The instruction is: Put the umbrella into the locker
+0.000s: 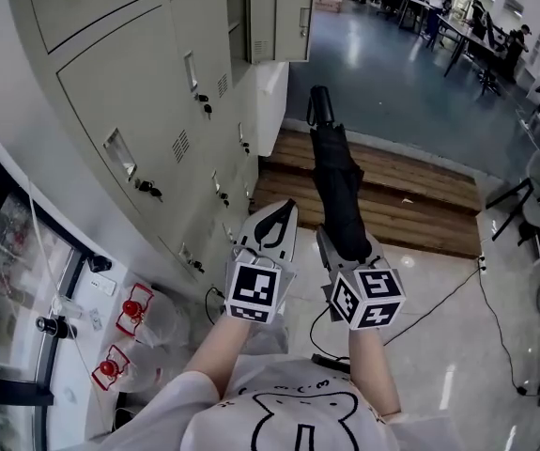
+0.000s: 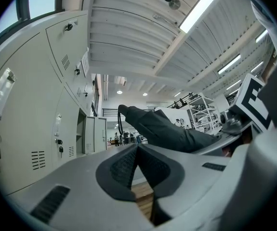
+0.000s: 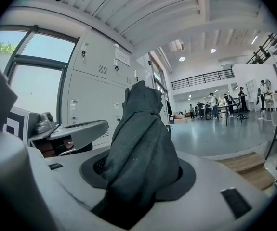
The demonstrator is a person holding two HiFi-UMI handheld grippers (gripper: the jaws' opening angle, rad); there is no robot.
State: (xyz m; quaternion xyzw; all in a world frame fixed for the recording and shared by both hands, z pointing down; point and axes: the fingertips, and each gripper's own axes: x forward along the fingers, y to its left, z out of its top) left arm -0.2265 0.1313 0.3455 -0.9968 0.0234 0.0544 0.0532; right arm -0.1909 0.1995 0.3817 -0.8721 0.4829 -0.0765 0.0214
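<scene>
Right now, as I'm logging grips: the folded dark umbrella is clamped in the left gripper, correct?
No: the folded dark umbrella is clamped in the right gripper, as the right gripper view shows. The left gripper is shut on nothing.

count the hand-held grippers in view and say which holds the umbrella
2. The left hand-held gripper is low centre in the head view, nearer the lockers, jaws together, empty. The right hand-held gripper is beside it, shut on the folded umbrella. None appears hidden.
</scene>
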